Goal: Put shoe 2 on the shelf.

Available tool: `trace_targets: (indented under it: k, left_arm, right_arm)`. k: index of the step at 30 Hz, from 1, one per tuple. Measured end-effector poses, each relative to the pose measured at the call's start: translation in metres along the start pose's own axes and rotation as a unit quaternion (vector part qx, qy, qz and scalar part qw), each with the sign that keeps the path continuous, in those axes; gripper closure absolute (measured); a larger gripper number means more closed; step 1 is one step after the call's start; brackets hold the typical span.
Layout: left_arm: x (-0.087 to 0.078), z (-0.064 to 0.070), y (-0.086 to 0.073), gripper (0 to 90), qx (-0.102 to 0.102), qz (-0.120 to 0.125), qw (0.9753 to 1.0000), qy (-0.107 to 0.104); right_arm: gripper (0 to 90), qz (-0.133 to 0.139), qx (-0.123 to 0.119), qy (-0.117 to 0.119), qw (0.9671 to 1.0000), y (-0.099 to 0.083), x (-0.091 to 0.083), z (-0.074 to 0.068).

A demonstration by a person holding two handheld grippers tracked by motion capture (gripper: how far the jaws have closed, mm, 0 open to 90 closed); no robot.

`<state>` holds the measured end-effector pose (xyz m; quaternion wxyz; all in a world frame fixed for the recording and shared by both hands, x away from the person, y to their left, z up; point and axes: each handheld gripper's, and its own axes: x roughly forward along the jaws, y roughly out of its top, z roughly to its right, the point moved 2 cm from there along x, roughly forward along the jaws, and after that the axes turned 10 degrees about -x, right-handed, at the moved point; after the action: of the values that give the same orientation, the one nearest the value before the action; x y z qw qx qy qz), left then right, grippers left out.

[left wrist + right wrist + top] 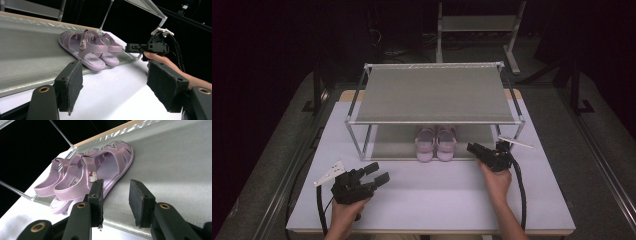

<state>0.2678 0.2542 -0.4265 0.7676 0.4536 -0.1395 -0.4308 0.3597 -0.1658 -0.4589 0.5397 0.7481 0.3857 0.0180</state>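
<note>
I have the pair of small lilac plastic sandals (436, 143) sitting side by side on the lower grey fabric shelf of the metal-framed two-tier shoe rack (432, 95), heels toward me at the shelf's front edge. My right tongs (477, 149) hover just to the right of that pair, low over the white tabletop (437, 195), jaws parted with nothing between them; in the right gripper view the nearer sandal (90, 175) lies just beyond the left pad (97, 195). My left tongs (379, 173) wait well apart on the left, jaws spread wide and empty.

I judge the step in hand to be a reach for the right-hand sandal. To do it well I would swing the right tongs leftward, straddle the heel strap or the side wall of the sole, and close only once both pads are past the edge. The strap looks soft, though I can't be sure from this angle, so a grip on the sole seems safer. I'd keep low to clear the upper shelf.
</note>
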Motion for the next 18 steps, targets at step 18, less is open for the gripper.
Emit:
trace_targets:
  k: [18]
  left_arm:
    - [-0.001, 0.000, 0.000, 28.4, -0.002, 0.003, 1.0000, 0.000]
  right_arm:
    - [59.3, -0.016, -0.018, 0.018, 0.9996, 0.001, -0.012, -0.008]
